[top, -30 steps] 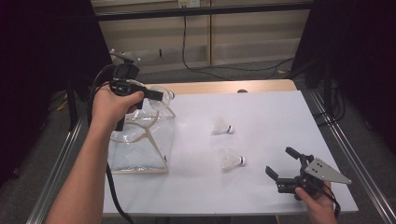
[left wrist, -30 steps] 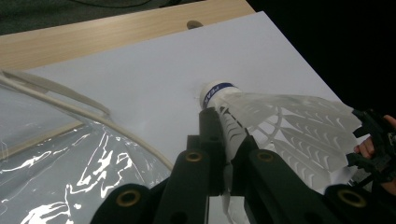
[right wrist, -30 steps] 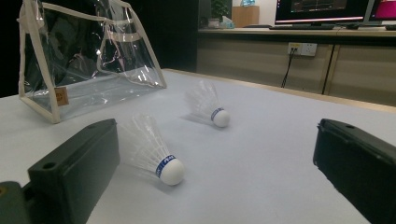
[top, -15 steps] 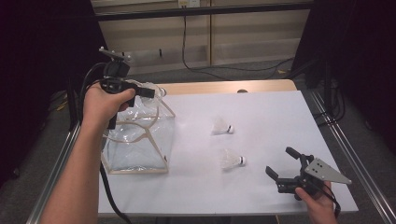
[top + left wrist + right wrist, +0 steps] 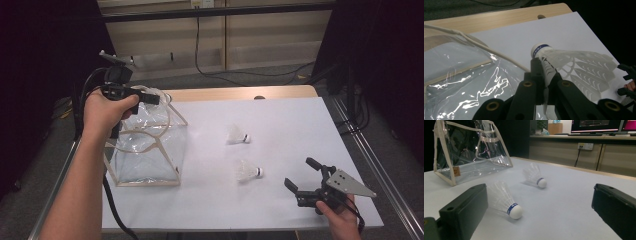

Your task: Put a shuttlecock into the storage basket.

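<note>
clear plastic bag sits below my left claw, clamped on a shuttlecock; i should centre over the opening before letting go.

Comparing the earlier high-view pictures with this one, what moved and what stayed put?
The left tool, shut on a shuttlecock, lifted slightly and drifted toward the table's far-left corner, above the clear bag. It kept its grip throughout. The right tool stayed open at the near right, and the two shuttlecocks on the table and the bag did not shift.
</note>
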A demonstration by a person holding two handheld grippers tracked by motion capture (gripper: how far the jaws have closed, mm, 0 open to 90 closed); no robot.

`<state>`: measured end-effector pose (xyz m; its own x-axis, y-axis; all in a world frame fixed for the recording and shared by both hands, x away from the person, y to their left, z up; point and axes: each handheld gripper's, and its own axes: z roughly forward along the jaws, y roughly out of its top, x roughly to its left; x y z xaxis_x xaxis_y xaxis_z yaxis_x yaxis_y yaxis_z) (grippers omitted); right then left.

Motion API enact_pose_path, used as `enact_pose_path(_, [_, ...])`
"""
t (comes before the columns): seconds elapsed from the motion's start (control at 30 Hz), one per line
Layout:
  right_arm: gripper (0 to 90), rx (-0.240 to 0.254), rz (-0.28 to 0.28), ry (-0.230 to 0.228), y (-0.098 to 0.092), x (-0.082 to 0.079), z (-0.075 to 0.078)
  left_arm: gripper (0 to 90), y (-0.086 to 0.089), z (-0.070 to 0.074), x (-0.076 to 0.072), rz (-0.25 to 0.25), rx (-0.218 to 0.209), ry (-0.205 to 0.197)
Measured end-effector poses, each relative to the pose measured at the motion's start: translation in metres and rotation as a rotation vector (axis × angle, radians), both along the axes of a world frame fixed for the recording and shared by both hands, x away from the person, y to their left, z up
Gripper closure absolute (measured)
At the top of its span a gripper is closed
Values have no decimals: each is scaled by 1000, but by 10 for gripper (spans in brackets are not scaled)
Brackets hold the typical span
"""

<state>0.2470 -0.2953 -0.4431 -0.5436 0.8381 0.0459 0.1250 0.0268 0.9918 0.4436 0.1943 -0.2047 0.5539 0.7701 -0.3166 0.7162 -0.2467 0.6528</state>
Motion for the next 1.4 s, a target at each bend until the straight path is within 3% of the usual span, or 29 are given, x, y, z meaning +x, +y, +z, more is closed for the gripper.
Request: enact_pose_path(1.4, [0, 2, 0, -1, 0, 0, 0, 892, 31, -17, 8, 115, 5, 8])
